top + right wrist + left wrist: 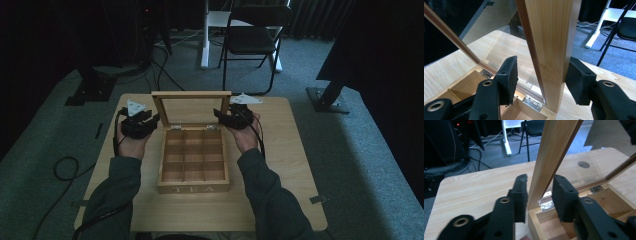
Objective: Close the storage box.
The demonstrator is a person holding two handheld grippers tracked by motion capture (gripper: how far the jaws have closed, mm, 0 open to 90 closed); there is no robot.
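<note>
With the tea box (194,167) at the desk's (290,165) centre, its lid (192,107) upright at 12 o'clock, both grippers bracket the lid's side rails, fingers (520,195) spread without visibly pinching, so closing probably calls for tipping it toward 6 o'clock.

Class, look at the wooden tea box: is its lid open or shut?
Open. The lid stands upright on its hinges behind the tea box, leaving the empty compartments exposed.
</note>
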